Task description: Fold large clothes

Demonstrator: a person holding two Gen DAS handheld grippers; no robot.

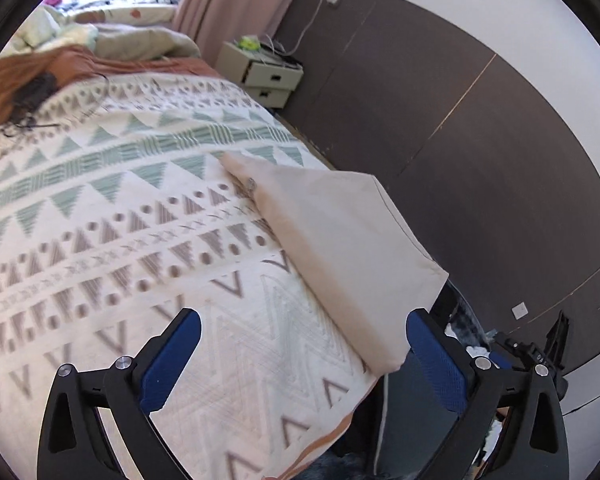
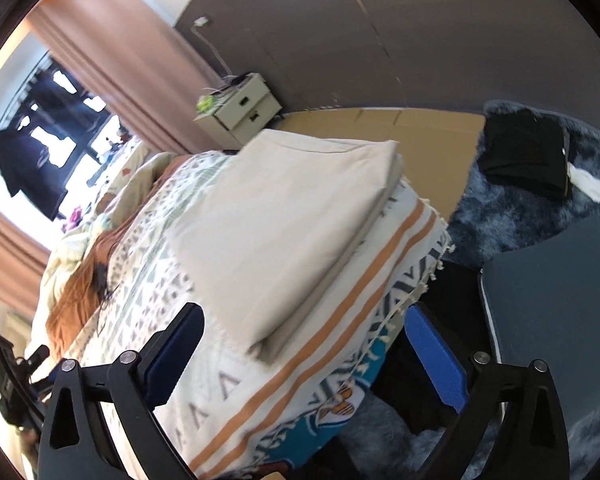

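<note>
Left wrist view: left gripper point(image 1: 301, 354) held above the bed, jaws spread wide, blue pads point(image 1: 172, 360) bare, nothing between them. Patterned bedspread point(image 1: 120, 208) fills most of the frame: green triangles, brown triangles and dots, V marks nearer the lens. Folded cream cloth point(image 1: 339, 248) lies flat on the bedspread at its right edge, ahead of the gripper and apart from it; one corner overhangs the bed side. Crumpled orange-brown bedding point(image 1: 28, 80) and pale pillows at the far end. White two-drawer nightstand point(image 1: 266, 74) against the dark wall panel point(image 1: 439, 128), pink curtain point(image 1: 236, 0) beside it. Part of the other gripper shows at right.

Right wrist view: right gripper point(image 2: 301, 354) likewise wide open, pads empty. Folded cream cloth point(image 2: 284, 220) sits on the bedspread point(image 2: 156, 256) near its orange-striped, fringed edge point(image 2: 371, 280), stacked in several layers, edges roughly aligned. Cloth lies ahead of the jaws, not touched. Blue shaggy rug point(image 2: 511, 204) on the floor to the right, a black folded item point(image 2: 523, 156) on it. Nightstand point(image 2: 240, 110) and curtain point(image 2: 132, 60) behind. Dark garment point(image 2: 32, 164) hangs at the window.
</note>
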